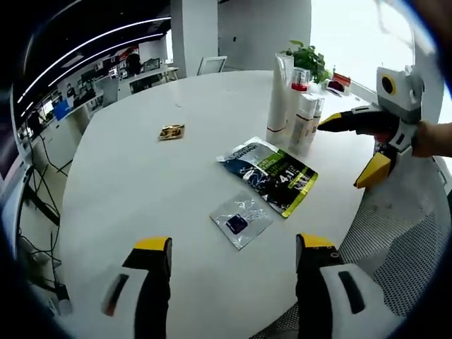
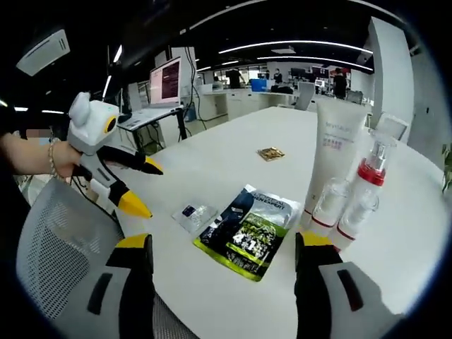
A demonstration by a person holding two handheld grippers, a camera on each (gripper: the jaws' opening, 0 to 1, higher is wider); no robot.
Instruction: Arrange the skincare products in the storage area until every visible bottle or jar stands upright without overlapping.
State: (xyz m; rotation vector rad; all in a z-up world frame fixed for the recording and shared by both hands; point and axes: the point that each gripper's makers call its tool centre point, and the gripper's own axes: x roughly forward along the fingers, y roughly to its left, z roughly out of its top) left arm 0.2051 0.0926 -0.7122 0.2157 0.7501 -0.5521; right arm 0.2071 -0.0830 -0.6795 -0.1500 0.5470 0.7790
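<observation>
Nearest the camera, the left gripper (image 1: 233, 265) hung wide open and empty over the pale round counter (image 1: 141, 183), just short of a small clear plastic sachet with a dark square inside (image 1: 240, 219) and a crinkled dark-and-green foil pouch (image 1: 272, 173). The right gripper (image 2: 222, 261), also wide and empty, faced the skincare cluster standing upright and touching: a tall white tube (image 2: 333, 159), a red-collared pump bottle (image 2: 364, 194) and a small clear bottle (image 2: 328, 205). I judged that, packed so tightly, a careless nudge would topple them together.

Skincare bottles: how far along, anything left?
Done: the white tube, the red-collared spray bottle and the small clear bottle stand upright in a cluster. In hand: nothing; the left gripper and right gripper are open. Left: the clustered bottles may still overlap; check spacing.
</observation>
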